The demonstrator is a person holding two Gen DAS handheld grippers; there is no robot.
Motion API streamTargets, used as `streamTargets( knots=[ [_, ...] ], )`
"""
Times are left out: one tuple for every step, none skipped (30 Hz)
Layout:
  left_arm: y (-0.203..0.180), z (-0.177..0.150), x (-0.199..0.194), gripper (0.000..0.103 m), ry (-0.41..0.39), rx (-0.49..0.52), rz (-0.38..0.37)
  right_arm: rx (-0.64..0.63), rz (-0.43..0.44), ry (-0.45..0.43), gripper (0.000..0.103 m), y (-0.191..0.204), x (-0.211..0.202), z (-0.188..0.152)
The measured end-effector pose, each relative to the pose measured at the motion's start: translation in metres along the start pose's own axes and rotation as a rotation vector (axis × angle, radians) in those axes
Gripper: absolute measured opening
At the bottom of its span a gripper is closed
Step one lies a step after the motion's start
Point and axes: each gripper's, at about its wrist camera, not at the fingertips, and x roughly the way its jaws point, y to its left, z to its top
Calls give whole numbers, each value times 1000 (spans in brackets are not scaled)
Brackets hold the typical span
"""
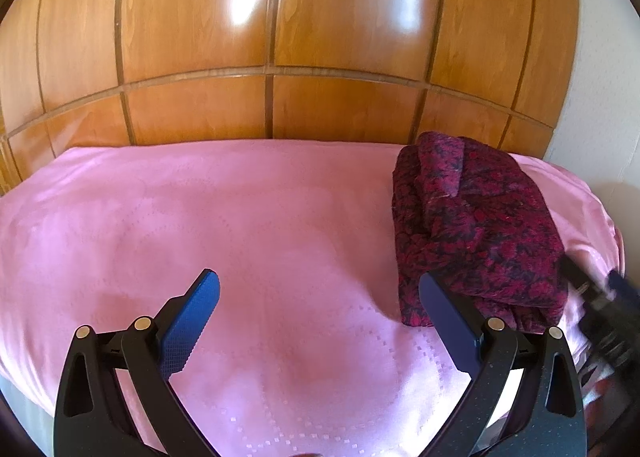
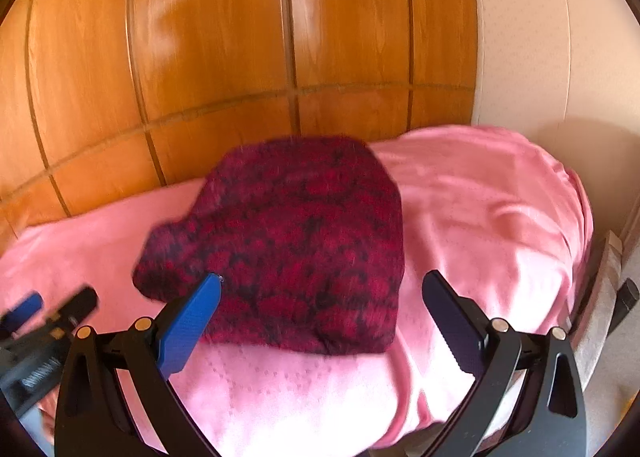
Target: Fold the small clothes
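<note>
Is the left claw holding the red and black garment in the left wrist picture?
No, the left claw is open and empty above the pink blanket, and the folded garment lies beside it.

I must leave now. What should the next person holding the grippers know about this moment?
Left gripper: open, holds nothing, over the pink bedspread.
Right gripper: open, holds nothing, just in front of the garment.
Dark red patterned garment: lies folded in a compact bundle on the bed's right side, near the wooden panel wall.
Done: this piece looks folded.
Left: no other clothes are visible; perhaps tidy the bundle.
</note>
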Motion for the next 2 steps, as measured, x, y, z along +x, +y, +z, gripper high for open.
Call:
streamTargets(
  knots=[
    [2,0,2,99,5,-6,6,7,1,-17,101,-6,-1,7],
    [3,0,5,99,10,-7,8,19,5,-24,101,-12,1,13]
  ],
)
